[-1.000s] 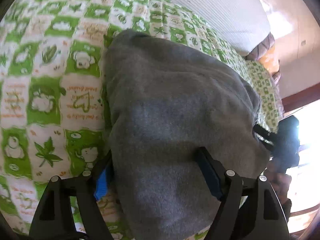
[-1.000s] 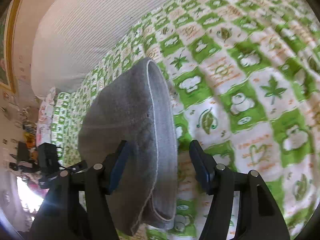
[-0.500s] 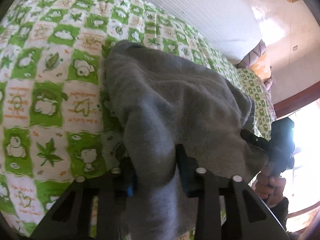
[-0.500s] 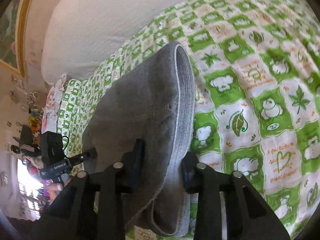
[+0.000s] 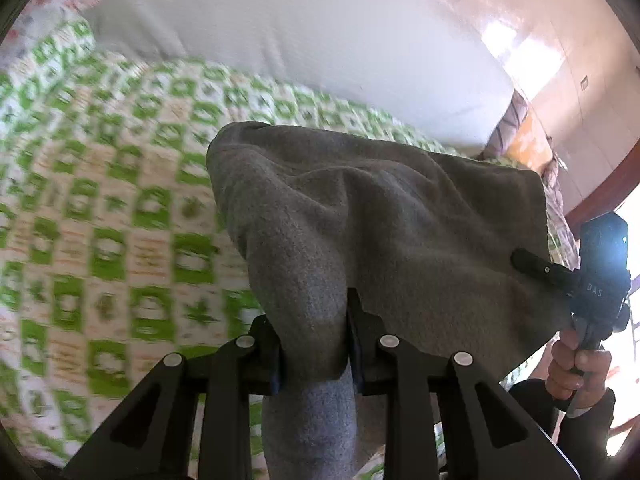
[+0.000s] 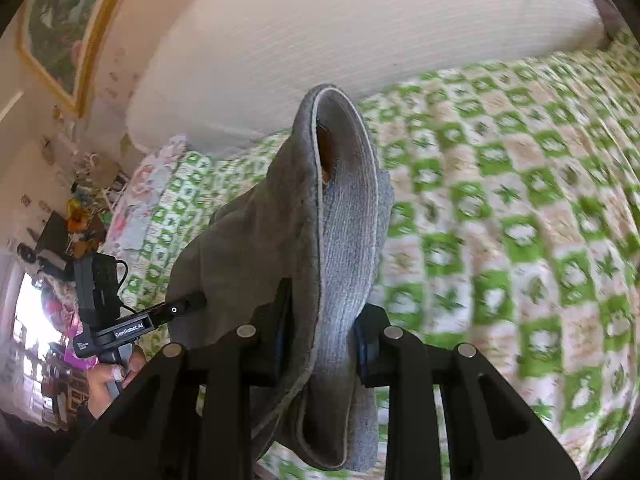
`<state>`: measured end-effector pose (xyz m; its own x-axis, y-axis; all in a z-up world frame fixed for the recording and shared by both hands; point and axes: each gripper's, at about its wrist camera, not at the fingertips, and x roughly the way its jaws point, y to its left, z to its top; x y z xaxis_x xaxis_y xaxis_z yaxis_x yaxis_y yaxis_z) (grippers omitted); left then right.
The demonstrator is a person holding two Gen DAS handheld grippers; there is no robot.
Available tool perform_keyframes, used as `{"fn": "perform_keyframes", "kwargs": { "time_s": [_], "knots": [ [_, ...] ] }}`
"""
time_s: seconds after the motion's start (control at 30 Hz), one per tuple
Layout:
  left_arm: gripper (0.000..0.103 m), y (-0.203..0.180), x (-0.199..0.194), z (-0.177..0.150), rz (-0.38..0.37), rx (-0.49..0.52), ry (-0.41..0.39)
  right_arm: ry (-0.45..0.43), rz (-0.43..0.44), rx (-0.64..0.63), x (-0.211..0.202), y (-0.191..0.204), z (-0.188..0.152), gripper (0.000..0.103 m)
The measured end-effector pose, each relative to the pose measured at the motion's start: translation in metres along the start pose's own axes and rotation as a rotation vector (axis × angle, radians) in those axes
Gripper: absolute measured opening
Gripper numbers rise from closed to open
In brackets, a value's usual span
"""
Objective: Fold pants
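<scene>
The grey fleece pants (image 5: 384,216) hang lifted above the bed, held at two ends. My left gripper (image 5: 314,344) is shut on a bunched grey fold at the near edge. My right gripper (image 6: 322,332) is shut on the ribbed waistband end (image 6: 344,208), which stands up as an open loop. In the left wrist view the right gripper (image 5: 536,268) shows at the far right, held by a hand. In the right wrist view the left gripper (image 6: 176,310) shows at the lower left, pinching the cloth's other end.
A bed with a green and white checked quilt (image 5: 100,216) lies under the pants; it also shows in the right wrist view (image 6: 520,220). A white pillow (image 6: 360,28) lies at the head. A framed picture (image 6: 60,20) hangs on the wall. Cluttered items (image 6: 76,220) stand at the left.
Both grippers went from open around the pants to shut on them, then lifted the cloth up off the quilt. The views now tilt up toward the pillow and wall.
</scene>
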<state>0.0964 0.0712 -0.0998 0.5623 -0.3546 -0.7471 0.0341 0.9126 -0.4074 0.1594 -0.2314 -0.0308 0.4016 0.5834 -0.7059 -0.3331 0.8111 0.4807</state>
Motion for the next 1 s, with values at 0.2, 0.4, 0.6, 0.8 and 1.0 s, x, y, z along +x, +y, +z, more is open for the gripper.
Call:
{"fn": "perform_keyframes", "kwargs": {
  "time_s": [0.2,0.4,0.6,0.8,1.0],
  "knots": [
    [0.025,0.021,-0.038,0.001,0.091,0.003,-0.08,0.015,0.052,-0.05,0.026,0.036,0.009,0.028],
    [0.025,0.054,-0.063,0.0,0.155,-0.03,-0.125,0.046,0.071,-0.101,0.063,0.07,0.013,0.028],
    [0.025,0.086,-0.079,0.005,0.195,-0.083,-0.157,0.084,0.077,-0.142,0.104,0.098,0.02,0.028],
    [0.025,0.107,-0.083,0.019,0.209,-0.12,-0.17,0.103,0.072,-0.161,0.133,0.116,0.028,0.028],
    [0.025,0.128,-0.076,0.03,0.212,-0.148,-0.165,0.122,0.066,-0.172,0.16,0.123,0.041,0.028]
  ]
}}
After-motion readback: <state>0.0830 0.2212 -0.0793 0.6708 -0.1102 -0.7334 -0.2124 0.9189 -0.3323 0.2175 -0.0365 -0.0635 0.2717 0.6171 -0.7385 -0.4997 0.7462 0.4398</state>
